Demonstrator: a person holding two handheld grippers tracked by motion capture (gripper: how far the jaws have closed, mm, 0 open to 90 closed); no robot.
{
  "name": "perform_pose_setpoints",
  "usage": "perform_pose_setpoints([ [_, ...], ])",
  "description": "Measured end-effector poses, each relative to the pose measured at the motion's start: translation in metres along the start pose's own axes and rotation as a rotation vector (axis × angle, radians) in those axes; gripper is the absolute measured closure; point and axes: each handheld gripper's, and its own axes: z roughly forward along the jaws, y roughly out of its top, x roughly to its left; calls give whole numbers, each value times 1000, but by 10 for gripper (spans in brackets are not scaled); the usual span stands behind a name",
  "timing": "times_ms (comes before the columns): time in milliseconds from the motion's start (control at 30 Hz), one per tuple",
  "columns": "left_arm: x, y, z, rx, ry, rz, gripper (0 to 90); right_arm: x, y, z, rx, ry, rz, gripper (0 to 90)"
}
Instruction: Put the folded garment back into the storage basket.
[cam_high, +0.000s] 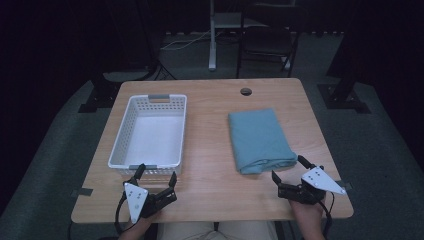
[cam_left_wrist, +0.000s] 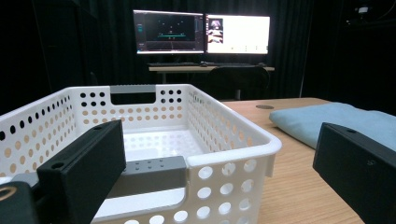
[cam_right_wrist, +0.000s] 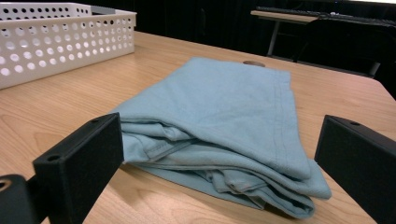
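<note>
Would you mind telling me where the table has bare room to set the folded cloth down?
The widest bare strip runs between the white basket and the folded cloth. The far edge around the round hole is also free. The near edge is crowded by the left claw and right claw.

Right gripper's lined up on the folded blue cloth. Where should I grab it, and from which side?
Probably take the folded blue cloth at its near end, where the stacked layers face the open right gripper. Come in low and level from the person's side, one jaw sliding under the stack on the table, one above it, so all the folds are pinched together.
</note>
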Motion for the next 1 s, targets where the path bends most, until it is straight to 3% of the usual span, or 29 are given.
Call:
perform_pose_setpoints([
  [267,0,0,-1,-6,-7,-1,37,-3,0,-4,-2,5,46,16],
  [400,0,0,0,-6,-18,-2,37,-2,0,-2,11,-8,25,17],
  [767,1,0,-1,-5,-33,-3,37,-2,0,-1,28,3,35,17],
  [1000,1,0,-1,-4,-48,-3,37,-4,6,-4,40,18,71,23],
])
